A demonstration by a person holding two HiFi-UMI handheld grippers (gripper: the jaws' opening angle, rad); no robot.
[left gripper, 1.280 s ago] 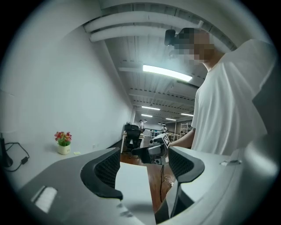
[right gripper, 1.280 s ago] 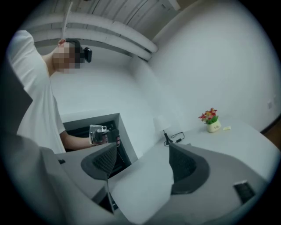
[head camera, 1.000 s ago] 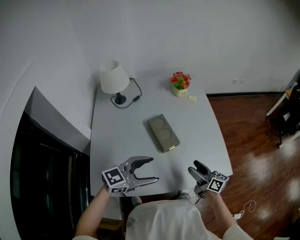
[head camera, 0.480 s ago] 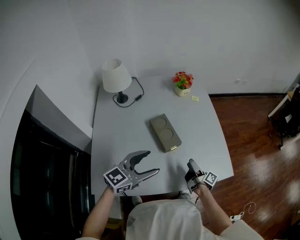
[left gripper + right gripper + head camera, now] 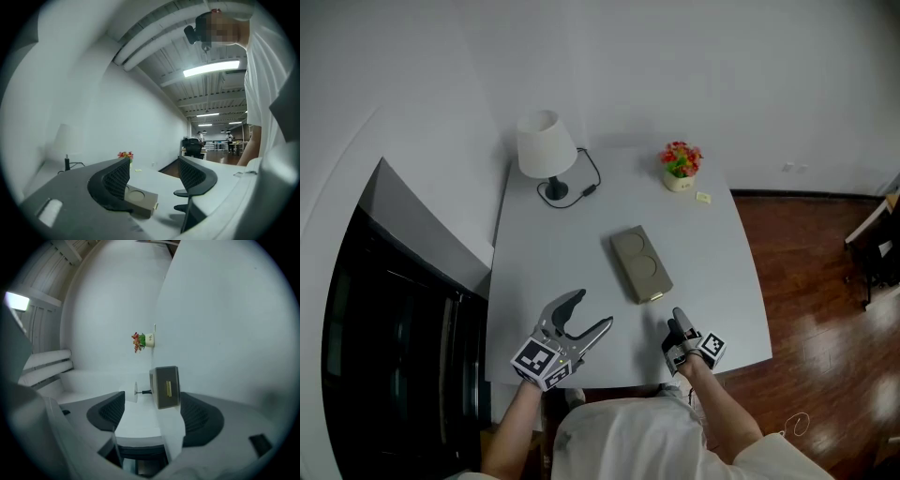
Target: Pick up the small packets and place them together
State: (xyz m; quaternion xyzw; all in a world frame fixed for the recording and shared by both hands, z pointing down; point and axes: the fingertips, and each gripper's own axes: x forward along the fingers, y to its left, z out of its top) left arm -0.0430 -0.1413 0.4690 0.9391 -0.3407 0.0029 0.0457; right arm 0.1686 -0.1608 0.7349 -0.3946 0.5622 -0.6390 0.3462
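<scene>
White walls close off the far side, and brown wooden floor (image 5: 825, 281) runs along the right of the pale bench (image 5: 712, 281) I am working over. At the far right of the bench a little flower pot (image 5: 680, 182) holds red and yellow flowers. The one small packet (image 5: 704, 198) I can see lies flat just right of that pot, apart from it and near the bench's far right corner. A flat olive box (image 5: 641, 264) with two round recesses in its lid sits mid-bench, a gold label on its near end. It lies between both tools and the packet. A white-shaded lamp (image 5: 547, 145) stands far left, its black cord (image 5: 592, 180) looping to the right.

My left gripper (image 5: 592, 311) hangs over the near edge, fingers spread wide with only air between them. My right gripper (image 5: 673, 324), rolled onto its side at the near right, also has its fingers apart and gripping nothing. The box's near end shows ahead through their gap.
</scene>
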